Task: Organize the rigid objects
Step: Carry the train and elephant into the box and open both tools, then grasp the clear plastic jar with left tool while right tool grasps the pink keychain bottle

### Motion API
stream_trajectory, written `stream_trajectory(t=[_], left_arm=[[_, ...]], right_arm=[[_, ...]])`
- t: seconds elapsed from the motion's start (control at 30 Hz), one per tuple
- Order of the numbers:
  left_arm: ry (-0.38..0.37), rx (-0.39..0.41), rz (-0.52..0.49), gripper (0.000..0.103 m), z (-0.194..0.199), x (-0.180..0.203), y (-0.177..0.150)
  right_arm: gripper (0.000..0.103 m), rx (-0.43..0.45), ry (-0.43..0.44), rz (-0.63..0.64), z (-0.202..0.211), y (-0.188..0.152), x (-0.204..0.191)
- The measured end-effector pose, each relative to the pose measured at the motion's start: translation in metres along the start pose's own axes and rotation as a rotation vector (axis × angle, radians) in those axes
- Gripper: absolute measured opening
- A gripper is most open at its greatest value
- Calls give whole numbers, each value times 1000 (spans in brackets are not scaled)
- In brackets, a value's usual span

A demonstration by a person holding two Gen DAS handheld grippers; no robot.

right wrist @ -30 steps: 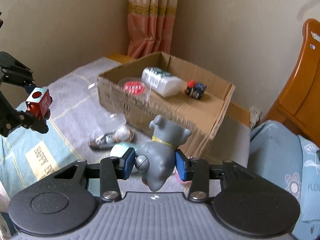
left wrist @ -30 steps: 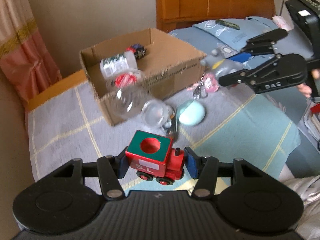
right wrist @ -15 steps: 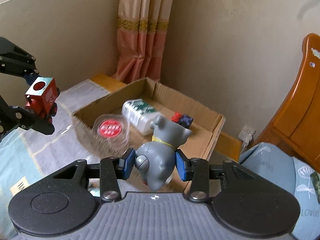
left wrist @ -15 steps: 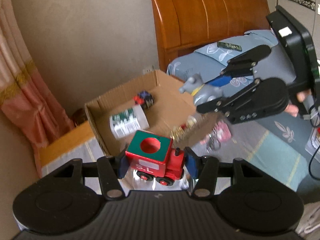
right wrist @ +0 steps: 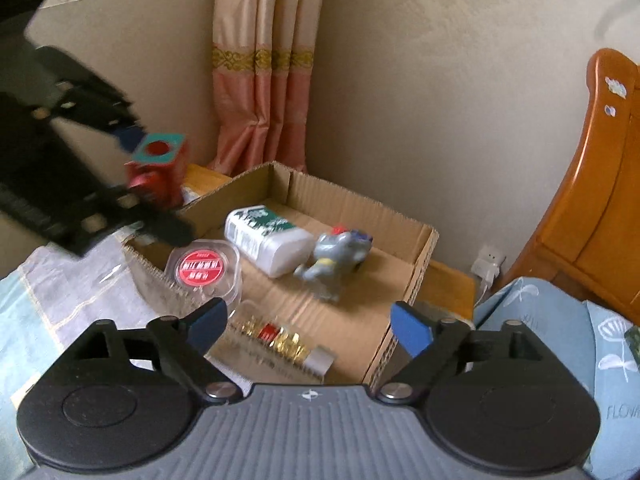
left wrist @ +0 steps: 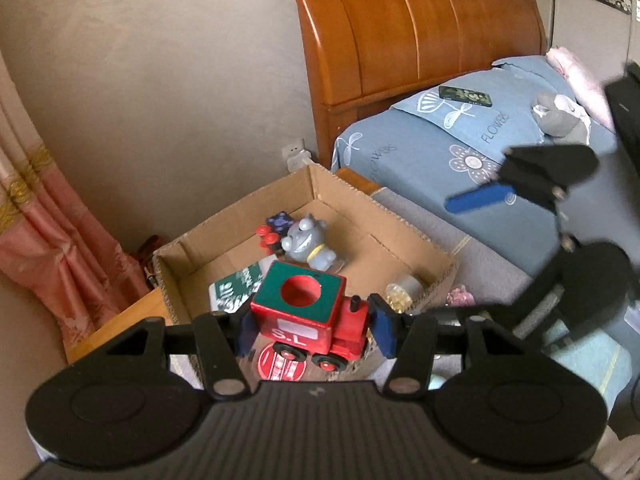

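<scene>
Since a second ago the right gripper (right wrist: 308, 328) has just opened, dropping the grey figurine (right wrist: 334, 266) into the cardboard box (right wrist: 420, 276), while the left gripper (left wrist: 312, 326), clamped on the red train (left wrist: 308, 312) above the box's near wall, risks spilling it outside if released early.

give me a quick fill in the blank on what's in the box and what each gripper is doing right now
1. The left gripper is shut on the red toy ____.
2. The grey figurine lies inside the cardboard ____, beside the white bottle.
3. The right gripper has just opened, and between its blue pads there is ____.
4. The clear container with the ____ lid sits in the box's near-left corner.

Missing words: train; box; nothing; red
</scene>
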State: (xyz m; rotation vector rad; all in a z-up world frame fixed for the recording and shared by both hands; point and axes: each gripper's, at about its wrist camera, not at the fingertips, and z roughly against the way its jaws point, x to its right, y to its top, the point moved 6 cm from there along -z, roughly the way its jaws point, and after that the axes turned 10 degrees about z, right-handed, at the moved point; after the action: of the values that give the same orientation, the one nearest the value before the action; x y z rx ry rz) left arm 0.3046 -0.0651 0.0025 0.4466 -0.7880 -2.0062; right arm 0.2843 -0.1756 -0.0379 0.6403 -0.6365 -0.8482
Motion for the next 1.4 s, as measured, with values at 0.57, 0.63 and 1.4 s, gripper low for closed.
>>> stream_trajectory(t=[0.57,0.63,1.4], left_arm=[[29,33,67,94,-53,20,41],[18,38,77,94,-50,19,43],[193,135,136,100,11,12,-74]], right_arm=[[102,6,-3,-104,25,-29,-2],[103,4,-3,-110,28,-32,-1],[103,-91,-88,-182,15,-91,-30]])
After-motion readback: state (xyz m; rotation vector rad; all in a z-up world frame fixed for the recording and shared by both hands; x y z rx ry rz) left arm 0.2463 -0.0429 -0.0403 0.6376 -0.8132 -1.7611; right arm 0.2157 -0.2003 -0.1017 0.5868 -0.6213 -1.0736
